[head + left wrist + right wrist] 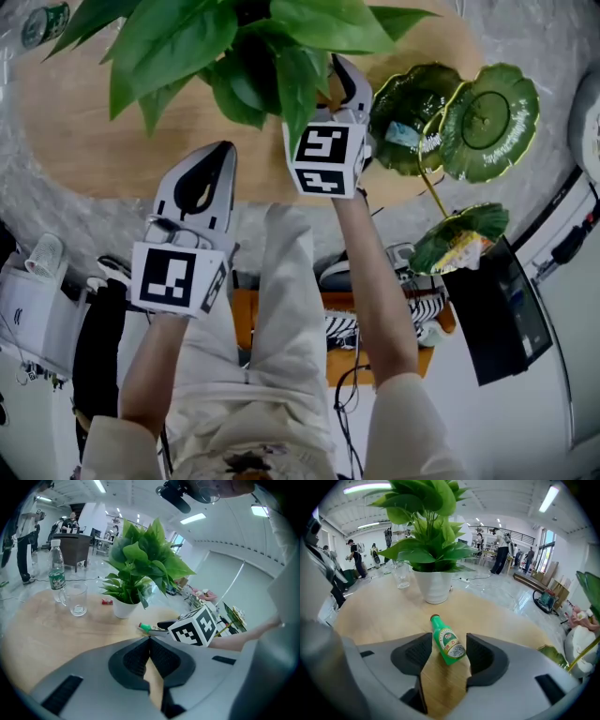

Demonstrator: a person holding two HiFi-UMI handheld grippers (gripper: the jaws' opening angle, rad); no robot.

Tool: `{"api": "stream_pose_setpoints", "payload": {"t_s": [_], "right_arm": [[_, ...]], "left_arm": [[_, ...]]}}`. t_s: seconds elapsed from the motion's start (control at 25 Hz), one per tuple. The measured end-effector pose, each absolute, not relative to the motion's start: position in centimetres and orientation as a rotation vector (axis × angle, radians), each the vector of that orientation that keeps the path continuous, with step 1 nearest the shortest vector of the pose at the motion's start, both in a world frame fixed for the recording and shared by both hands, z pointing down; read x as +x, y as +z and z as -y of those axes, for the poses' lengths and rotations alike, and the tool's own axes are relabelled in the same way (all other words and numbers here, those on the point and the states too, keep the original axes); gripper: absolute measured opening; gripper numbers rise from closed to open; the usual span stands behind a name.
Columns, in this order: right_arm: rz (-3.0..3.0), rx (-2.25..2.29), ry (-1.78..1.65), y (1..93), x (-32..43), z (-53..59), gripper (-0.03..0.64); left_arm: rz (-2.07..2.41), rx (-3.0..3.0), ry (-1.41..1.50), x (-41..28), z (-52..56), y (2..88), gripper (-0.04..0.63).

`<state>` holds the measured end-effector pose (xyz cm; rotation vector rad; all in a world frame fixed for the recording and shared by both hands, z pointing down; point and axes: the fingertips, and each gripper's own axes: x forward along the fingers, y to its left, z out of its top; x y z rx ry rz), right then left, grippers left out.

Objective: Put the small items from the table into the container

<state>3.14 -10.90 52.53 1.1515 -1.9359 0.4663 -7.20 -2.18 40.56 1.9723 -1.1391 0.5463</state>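
A small green bottle (447, 641) with a label lies on the wooden table (89, 131). It is between the jaws of my right gripper (449, 635), which stand open around it with a gap on the right side. In the head view the right gripper (343, 66) reaches under the plant's leaves, and the bottle is hidden there. My left gripper (149, 638) is shut with nothing in it and hovers over the table's near edge (223, 150). From its view the green bottle (145, 628) shows beside the right gripper's marker cube. A small red item (107, 602) lies behind the pot.
A potted plant (433, 587) stands mid-table, its leaves overhanging the right gripper. Beyond it are a glass (76, 599) and a water bottle (56, 576). Green leaf-shaped dishes (487, 122) on a stand hold some packets at the table's right end.
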Motion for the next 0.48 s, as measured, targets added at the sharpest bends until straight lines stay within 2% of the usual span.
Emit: {"api": "stream_pose_setpoints", "payload": {"t_s": [0.08,0.16,0.48], "right_arm": [[1.933,1.149,0.475,52.8,3.0,10.5,0.228],[1.917,1.142,0.454,52.9,3.1,10.1,0.172],[1.943,1.202,0.457,51.5,3.2,10.4,0.156]], "left_arm": [[1.143,1.972,0.545,-7.3,2.1,40.5,0.009],[1.144,1.969,0.545,-7.3,1.9,40.4,0.009],[1.151,1.977,0.545,-7.2,1.0,40.0,0.009]]}}
